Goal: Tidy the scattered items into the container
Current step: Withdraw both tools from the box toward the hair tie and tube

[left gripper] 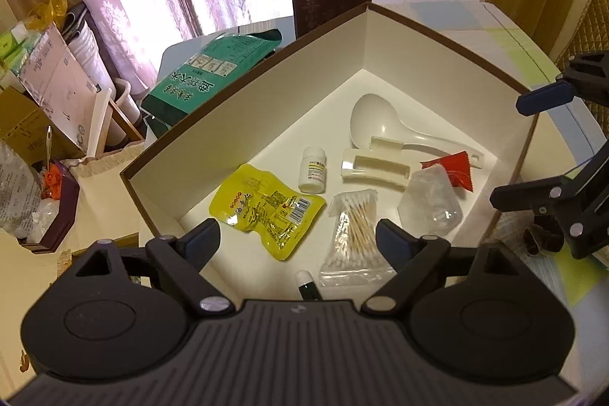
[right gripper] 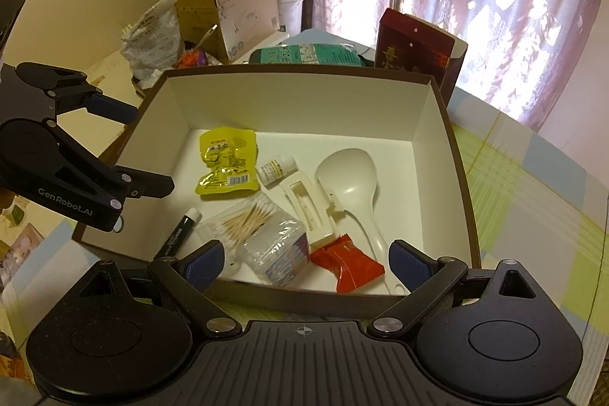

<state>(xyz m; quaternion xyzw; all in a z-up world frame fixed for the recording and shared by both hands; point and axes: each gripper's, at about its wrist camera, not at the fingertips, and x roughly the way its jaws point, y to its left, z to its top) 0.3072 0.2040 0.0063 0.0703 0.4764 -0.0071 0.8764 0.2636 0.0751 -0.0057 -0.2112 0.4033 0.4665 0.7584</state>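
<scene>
A brown-edged white box (left gripper: 236, 124) (right gripper: 426, 117) holds a yellow pouch (left gripper: 266, 208) (right gripper: 226, 160), a small white pill bottle (left gripper: 313, 169) (right gripper: 277, 169), a cotton-swab bag (left gripper: 352, 234) (right gripper: 247, 217), a white rice spoon (left gripper: 377, 124) (right gripper: 352, 177), a white clip (left gripper: 375, 170) (right gripper: 312, 208), a clear plastic tub (left gripper: 430, 202) (right gripper: 278, 253), a red sachet (left gripper: 455, 170) (right gripper: 348, 263) and a dark marker (left gripper: 307, 286) (right gripper: 179, 234). My left gripper (left gripper: 298, 234) (right gripper: 152, 151) is open and empty above the box's near side. My right gripper (right gripper: 304, 261) (left gripper: 533, 155) is open and empty at the opposite rim.
A green packet (left gripper: 205, 75) (right gripper: 304, 54) and a dark red carton (left gripper: 329, 0) (right gripper: 415, 44) stand behind the box. Cardboard boxes, bags and a white bucket (left gripper: 91, 44) crowd the side by the curtains. The box rests on a checked tablecloth (right gripper: 525, 200).
</scene>
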